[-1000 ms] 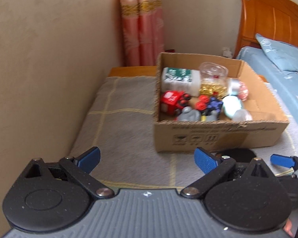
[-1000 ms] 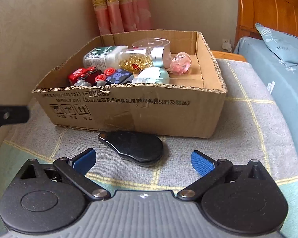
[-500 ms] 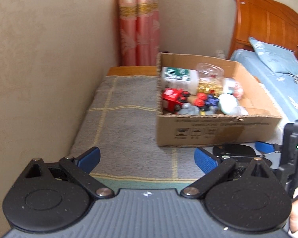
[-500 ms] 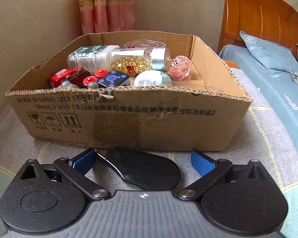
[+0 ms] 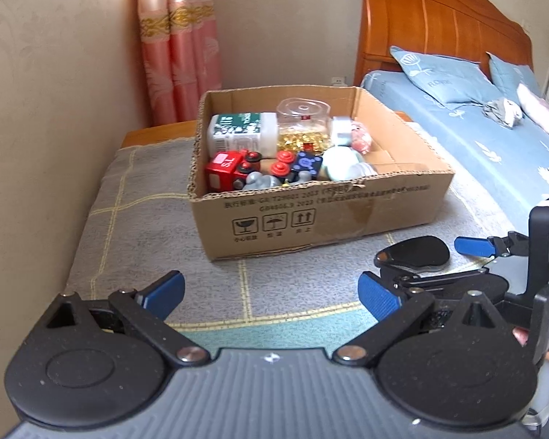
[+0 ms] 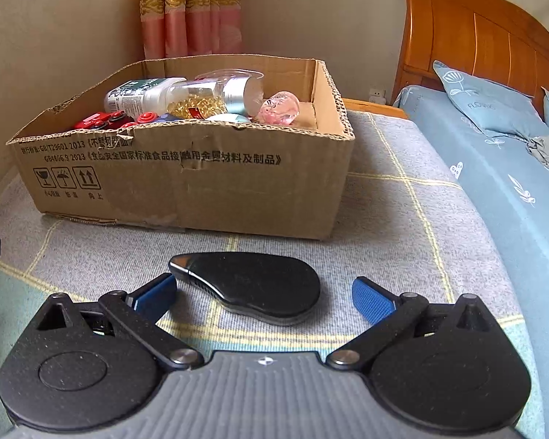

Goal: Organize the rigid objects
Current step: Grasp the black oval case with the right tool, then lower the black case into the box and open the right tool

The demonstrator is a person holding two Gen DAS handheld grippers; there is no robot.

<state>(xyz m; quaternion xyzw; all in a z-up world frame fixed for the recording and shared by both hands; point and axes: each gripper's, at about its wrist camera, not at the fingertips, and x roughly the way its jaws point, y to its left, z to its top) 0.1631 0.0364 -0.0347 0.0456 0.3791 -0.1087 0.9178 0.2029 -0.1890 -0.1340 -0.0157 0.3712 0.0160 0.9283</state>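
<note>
Case (image 6: 252, 285), black, now lies between wide-open right tongs (image 6: 265, 292), which have closed in beside box (image 6: 186, 190); left tongs (image 5: 271, 292) open, empty. Grasp imminent.

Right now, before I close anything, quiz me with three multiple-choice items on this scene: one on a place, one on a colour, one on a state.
1. Where is the black teardrop case?
A. inside the cardboard box
B. on the blanket in front of the box
C. on the bed

2. What colour are the pads on the right gripper?
A. blue
B. red
C. yellow

3. How does the right gripper stand?
A. shut on the case
B. open, a finger on each side of the case
C. shut and empty

Answers: 1 B, it lies on the grey checked blanket just short of the cardboard box. 2 A, both pads show blue. 3 B, the pads stand apart with gaps beside the case.
</note>
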